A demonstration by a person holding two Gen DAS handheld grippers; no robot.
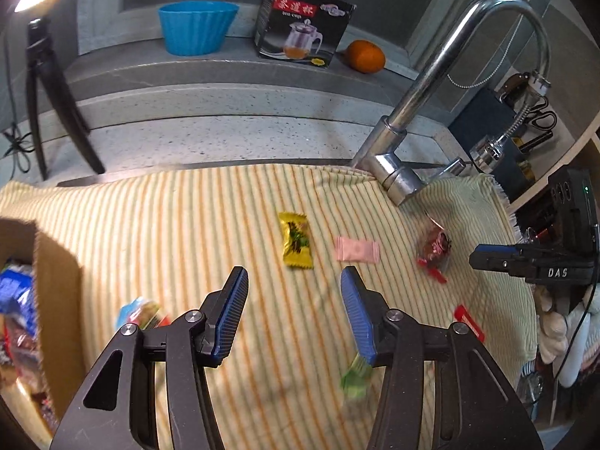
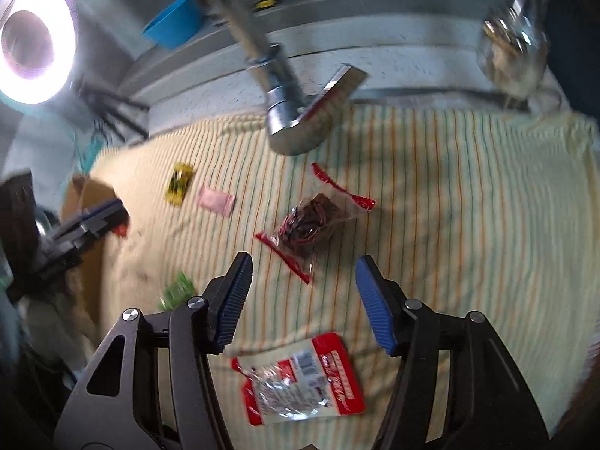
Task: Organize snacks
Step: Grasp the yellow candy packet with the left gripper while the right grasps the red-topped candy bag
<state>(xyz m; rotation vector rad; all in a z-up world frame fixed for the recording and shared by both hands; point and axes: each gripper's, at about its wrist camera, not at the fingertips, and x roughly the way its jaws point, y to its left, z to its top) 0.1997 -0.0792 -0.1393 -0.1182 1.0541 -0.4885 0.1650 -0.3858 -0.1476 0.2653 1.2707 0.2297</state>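
Snacks lie loose on a striped towel [image 1: 187, 217]. In the left wrist view my left gripper [image 1: 294, 288] is open and empty above the towel, just short of a yellow packet [image 1: 295, 240] and a pink packet [image 1: 356, 249]. A green packet [image 1: 355, 377] lies under its right finger and a blue-red packet [image 1: 140, 311] beside its left finger. A cardboard box [image 1: 56, 288] with snacks in it stands at the left. In the right wrist view my right gripper [image 2: 303, 281] is open and empty over a clear red-edged bag of dark snacks [image 2: 313, 221]. A red-white packet [image 2: 300, 378] lies below it.
A chrome faucet [image 1: 431, 105] rises at the towel's back edge, its handle [image 2: 330, 90] over the towel. On the ledge behind stand a blue bowl [image 1: 197, 26], a tea-cup box [image 1: 302, 24] and an orange [image 1: 365, 56]. A tripod [image 1: 48, 93] stands back left. A ring light [image 2: 35, 41] shines.
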